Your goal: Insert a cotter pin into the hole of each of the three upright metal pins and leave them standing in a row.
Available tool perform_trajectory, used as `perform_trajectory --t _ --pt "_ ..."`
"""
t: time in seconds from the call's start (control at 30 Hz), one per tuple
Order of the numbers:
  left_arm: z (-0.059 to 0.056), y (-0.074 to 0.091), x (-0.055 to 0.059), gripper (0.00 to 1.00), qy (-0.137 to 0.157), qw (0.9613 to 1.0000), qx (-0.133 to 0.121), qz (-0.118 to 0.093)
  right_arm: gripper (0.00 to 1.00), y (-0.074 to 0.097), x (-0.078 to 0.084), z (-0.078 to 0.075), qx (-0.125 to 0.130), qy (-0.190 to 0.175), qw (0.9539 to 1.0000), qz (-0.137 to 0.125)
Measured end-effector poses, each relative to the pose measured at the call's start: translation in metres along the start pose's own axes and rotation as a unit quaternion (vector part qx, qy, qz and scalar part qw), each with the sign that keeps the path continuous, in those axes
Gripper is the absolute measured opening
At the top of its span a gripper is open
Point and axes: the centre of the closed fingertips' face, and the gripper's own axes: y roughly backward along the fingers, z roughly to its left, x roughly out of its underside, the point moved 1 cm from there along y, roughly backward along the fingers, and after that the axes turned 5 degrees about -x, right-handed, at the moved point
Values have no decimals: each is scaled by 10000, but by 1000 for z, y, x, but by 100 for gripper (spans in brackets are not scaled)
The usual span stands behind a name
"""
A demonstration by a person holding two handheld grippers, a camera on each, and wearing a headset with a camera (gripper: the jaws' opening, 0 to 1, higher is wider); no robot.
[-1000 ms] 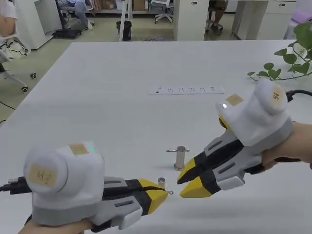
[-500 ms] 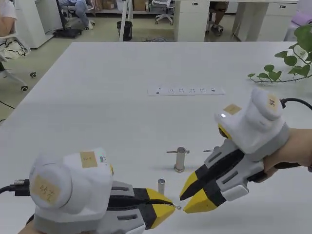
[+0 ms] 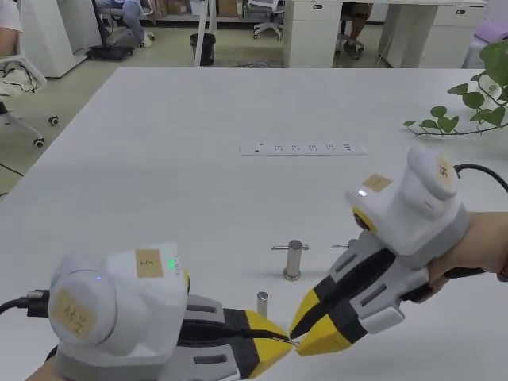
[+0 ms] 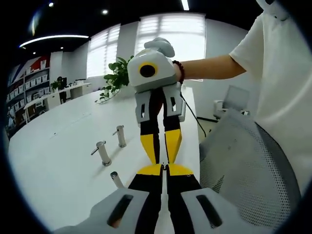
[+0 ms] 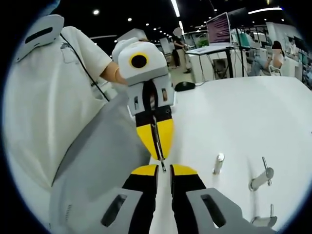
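Left side first: the white table (image 3: pixel 119 175) is bare and wide open out to its far edge. Down low, the left gripper (image 3: pixel 282 343) is clamped tight on the cotter pin (image 5: pixel 157 141), whose long axis runs out along the jaws with its free end aimed rightward. Meeting it almost tip to tip is the right gripper (image 3: pixel 302 336), jaws a slit apart. Just behind stand a short metal pin (image 3: pixel 262 302), a taller pin (image 3: pixel 294 260) with a cotter through it, and a third pin (image 4: pixel 120 136). A plant (image 3: pixel 476 87) crowds the right edge.
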Motion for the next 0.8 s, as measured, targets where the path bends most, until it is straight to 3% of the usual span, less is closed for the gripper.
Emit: perform_trajectory --t 0.5,0.8 --pt "-4 0 0 0 -60 9999 120 -26 5 -2 4 2 -198 32 9998 76" --pt "0 -1 0 0 -11 10000 34 -26 3 -2 5 -2 -41 224 9995 207"
